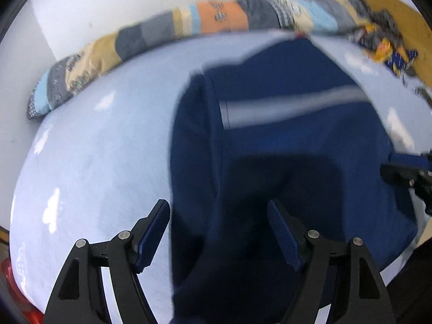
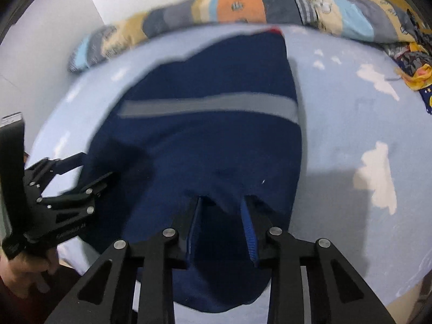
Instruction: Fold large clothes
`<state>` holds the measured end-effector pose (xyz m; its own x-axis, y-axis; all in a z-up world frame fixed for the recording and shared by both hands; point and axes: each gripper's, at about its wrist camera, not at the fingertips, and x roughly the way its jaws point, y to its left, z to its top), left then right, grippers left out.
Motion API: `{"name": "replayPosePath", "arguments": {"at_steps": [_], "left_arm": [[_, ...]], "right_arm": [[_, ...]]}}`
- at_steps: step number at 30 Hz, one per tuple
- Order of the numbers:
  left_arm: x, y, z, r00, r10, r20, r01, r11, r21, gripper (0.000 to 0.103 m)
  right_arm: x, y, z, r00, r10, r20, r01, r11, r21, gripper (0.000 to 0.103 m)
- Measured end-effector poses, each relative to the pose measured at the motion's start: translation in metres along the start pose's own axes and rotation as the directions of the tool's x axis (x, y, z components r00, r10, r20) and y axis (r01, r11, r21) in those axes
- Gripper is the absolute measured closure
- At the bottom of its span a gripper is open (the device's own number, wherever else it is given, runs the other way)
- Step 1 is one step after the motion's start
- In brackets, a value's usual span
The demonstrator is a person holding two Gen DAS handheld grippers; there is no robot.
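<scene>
A navy garment [image 1: 270,135] [image 2: 216,148] with a grey stripe [image 2: 210,105] lies spread on a light blue bed sheet [image 1: 94,148] [image 2: 351,121]. My left gripper [image 1: 216,213] [image 2: 94,166] hovers open over the garment's left edge, with nothing between its fingers. My right gripper [image 2: 221,202] sits at the garment's near part; its jaws stand close together with a fold of navy cloth bunched between them and over the tips. In the left wrist view the right gripper [image 1: 405,170] shows at the right edge. Both views are motion-blurred.
A rolled patchwork quilt [image 1: 216,16] [image 2: 243,5] runs along the far side of the bed against a white wall. A heap of dark and yellow clothes [image 1: 383,43] [image 2: 415,64] lies at the far right corner. A hand [image 2: 24,270] holds the left gripper.
</scene>
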<state>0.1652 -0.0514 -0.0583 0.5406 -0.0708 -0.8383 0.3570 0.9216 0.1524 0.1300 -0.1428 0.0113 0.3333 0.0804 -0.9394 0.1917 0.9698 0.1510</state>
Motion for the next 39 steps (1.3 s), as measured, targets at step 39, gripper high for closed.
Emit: {"name": "replayPosePath", "arguments": {"at_steps": [39], "left_arm": [[-0.057,-0.025,-0.096,0.979,0.111,0.172,-0.101,0.993,-0.065,0.002]], "right_arm": [[-0.011,0.035,-0.074,0.981,-0.100,0.163,0.118,0.988,-0.103,0.059]]}}
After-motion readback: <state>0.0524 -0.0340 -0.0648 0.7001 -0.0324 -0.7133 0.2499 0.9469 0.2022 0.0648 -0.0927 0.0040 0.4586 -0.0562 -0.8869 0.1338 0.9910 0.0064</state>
